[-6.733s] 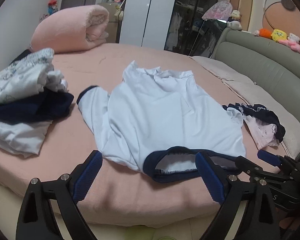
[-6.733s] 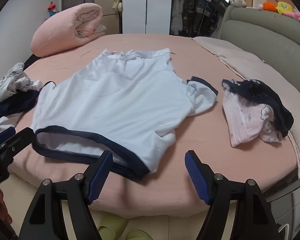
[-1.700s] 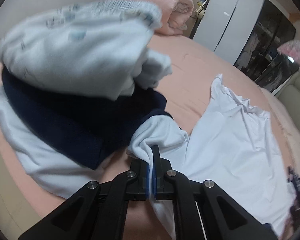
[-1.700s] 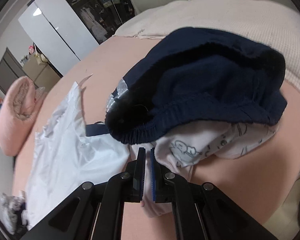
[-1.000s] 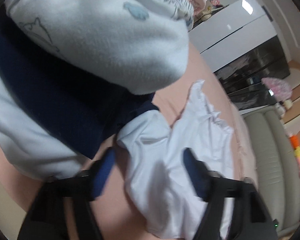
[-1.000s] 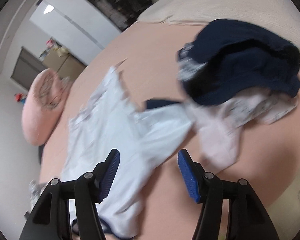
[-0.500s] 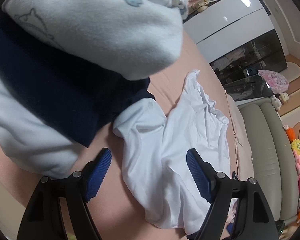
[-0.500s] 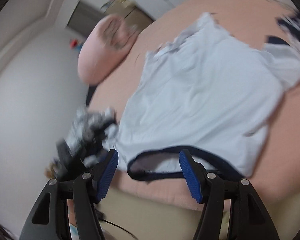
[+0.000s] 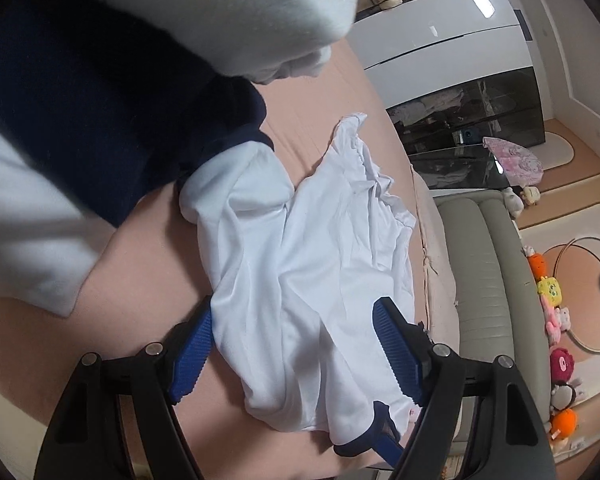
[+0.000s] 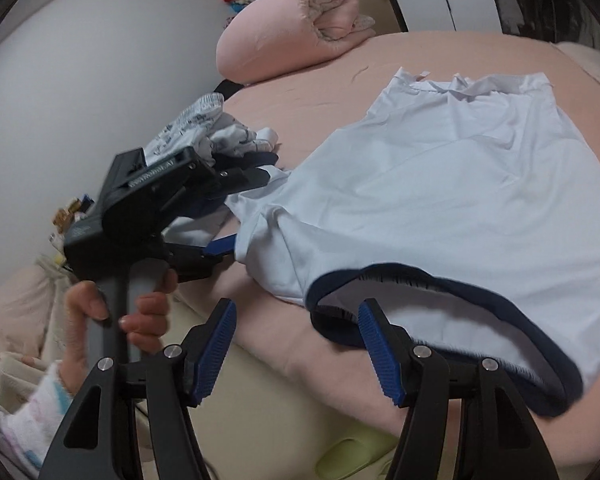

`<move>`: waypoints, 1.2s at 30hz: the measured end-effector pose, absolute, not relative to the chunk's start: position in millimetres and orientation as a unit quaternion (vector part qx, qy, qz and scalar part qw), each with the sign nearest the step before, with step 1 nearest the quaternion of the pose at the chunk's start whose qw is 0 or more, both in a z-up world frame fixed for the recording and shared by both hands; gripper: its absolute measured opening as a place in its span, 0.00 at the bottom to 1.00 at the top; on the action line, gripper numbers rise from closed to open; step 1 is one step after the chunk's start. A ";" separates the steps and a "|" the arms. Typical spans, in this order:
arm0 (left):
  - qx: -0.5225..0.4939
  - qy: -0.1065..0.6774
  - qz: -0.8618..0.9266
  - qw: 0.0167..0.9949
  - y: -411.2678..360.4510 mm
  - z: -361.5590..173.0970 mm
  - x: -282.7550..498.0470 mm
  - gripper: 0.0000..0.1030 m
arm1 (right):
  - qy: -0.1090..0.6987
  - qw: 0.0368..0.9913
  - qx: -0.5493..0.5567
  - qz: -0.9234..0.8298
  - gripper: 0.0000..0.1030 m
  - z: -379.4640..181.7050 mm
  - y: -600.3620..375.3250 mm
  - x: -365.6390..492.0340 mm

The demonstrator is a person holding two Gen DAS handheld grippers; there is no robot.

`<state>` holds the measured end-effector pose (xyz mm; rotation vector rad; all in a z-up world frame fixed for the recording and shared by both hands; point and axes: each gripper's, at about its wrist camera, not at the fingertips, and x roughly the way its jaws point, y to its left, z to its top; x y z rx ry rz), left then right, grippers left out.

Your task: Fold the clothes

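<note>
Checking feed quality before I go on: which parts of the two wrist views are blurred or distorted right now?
Left wrist view: the clothes pile up close is soft and out of focus, the shirt sharp. Right wrist view: slight smear on the hand; fisheye bends the bed edge.

Pale blue-white shirt [image 10: 460, 184] with navy hem band [image 10: 440, 276]; pink bed sheet [image 10: 324, 92]; rolled pink blanket [image 10: 284, 28]. Black grippers, blue ribbed pads [image 9: 396, 352]; navy garment [image 9: 100, 100] in the pile, white printed cloth [image 10: 204, 128] on top; grey-green headboard [image 9: 484, 264].
</note>
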<state>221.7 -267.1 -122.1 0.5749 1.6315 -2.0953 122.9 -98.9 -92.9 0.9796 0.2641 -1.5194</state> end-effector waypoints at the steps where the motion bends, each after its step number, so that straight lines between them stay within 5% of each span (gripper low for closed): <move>1: 0.207 0.586 -0.755 0.209 -266.8 -122.3 223.0 0.74 | 0.127 0.607 0.418 -0.664 0.61 -94.1 -101.7 125.2; 27: 0.197 0.590 -0.756 0.203 -272.3 -129.7 223.0 0.74 | 0.172 0.630 0.382 -0.655 0.61 -126.5 -152.5 120.3; 29: 0.192 0.592 -0.757 0.200 -271.8 -130.6 224.6 0.74 | 0.180 0.617 0.374 -0.668 0.51 -128.0 -163.7 120.8; 31: 0.190 0.591 -0.758 0.199 -270.2 -130.3 225.0 0.74 | 0.177 0.592 0.383 -0.687 0.28 -131.7 -166.1 116.8; 36: 0.193 0.567 -0.773 0.211 -261.9 -127.8 223.5 0.74 | 0.142 0.577 0.407 -0.694 0.18 -135.7 -157.4 108.0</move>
